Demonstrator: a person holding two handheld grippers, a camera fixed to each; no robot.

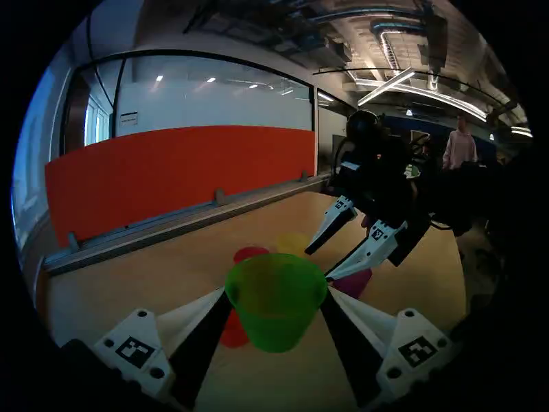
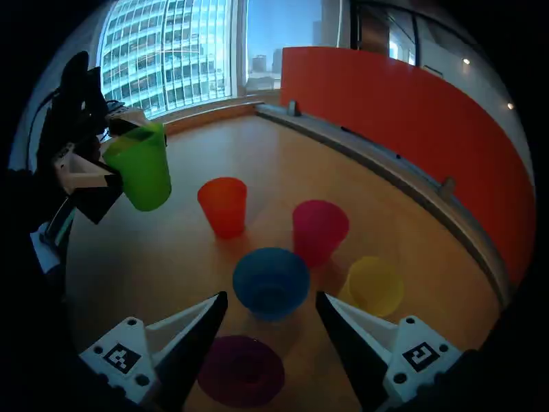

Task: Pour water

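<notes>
Your left tongs [image 1: 274, 294] clamp the green cup [image 1: 276, 309], both fingers on its sides, near upright, off the worktop [image 2: 158, 254]. Your right tongs [image 2: 271, 295] gape empty, blue cup [image 2: 270, 281] just ahead. Pour not begun, I judge; next, probably carry green over blue and tilt.

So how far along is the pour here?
Done: the left gripper is shut on the green cup, holding it in the air. In hand: the right gripper is open with the blue cup at its fingertips, not gripped. Left: the pour itself; the green cup is roughly upright and I can't see water anywhere.
</notes>
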